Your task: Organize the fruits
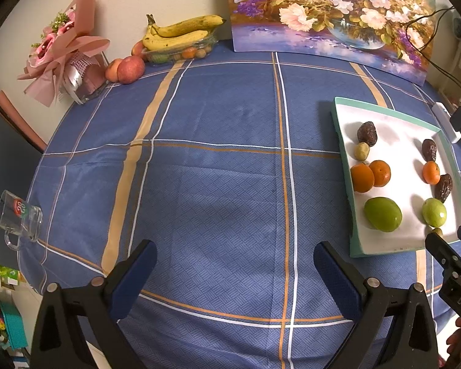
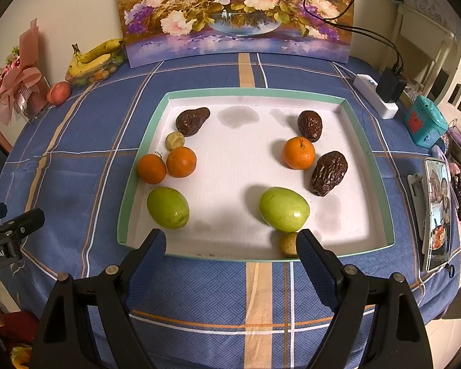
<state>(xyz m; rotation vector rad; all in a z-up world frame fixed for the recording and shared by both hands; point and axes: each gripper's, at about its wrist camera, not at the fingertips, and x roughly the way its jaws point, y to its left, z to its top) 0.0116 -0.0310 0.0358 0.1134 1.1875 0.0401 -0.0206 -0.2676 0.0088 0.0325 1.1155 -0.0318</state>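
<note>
A white tray with a green rim [image 2: 255, 91] [image 1: 342, 100] lies on the blue checked tablecloth. Its left side holds a dark date [image 2: 191, 120], a small yellowish fruit [image 2: 174, 140], two oranges [image 2: 181, 161] and a green fruit [image 2: 167, 207]. On its right side lie two dates [image 2: 329, 172], an orange [image 2: 298, 153], a green fruit [image 2: 284, 208] and a small brownish fruit [image 2: 288, 244] by the near rim. My right gripper [image 2: 230, 241] hangs open over the tray's near edge, nothing between its fingers. Left of the tray, over bare cloth, my left gripper [image 1: 235, 253] is open and empty.
Bananas on a clear fruit box [image 1: 181, 32], apples [image 1: 126, 69] and a pink bouquet [image 1: 63, 47] line the back left. A flower painting [image 2: 236, 12] leans on the wall. A glass mug [image 1: 19, 218] stands at the left edge; a power strip [image 2: 375, 100], teal box [image 2: 425, 124] and phone [image 2: 438, 212] sit right.
</note>
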